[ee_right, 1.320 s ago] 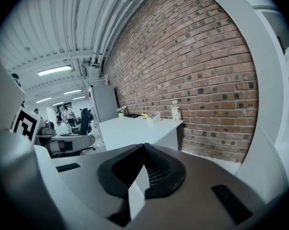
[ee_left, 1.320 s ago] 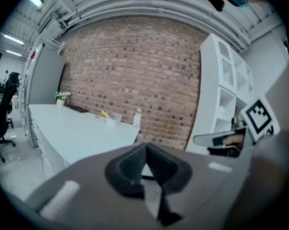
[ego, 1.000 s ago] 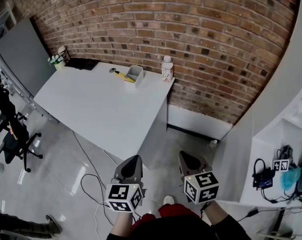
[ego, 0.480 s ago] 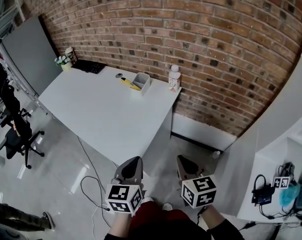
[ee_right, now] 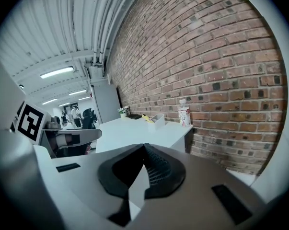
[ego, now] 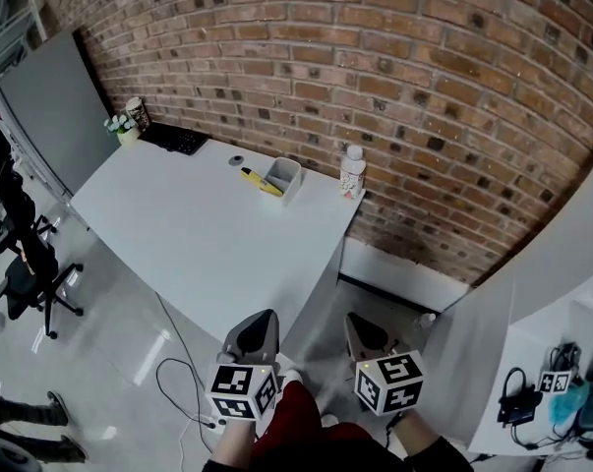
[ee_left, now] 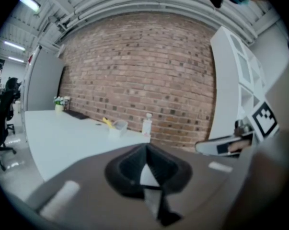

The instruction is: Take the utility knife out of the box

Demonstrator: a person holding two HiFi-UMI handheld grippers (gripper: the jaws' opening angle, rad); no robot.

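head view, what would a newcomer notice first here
The brick wall fills the background, behind a white table bearing a small box with the yellow utility knife sticking out. At the bottom edge, the left gripper and right gripper, both shut and empty, point toward that table.

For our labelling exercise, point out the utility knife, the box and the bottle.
utility knife [ego: 260, 182]: head view, yellow handle.
box [ego: 296, 178]: head view, side wall.
bottle [ego: 352, 179]: head view, label.
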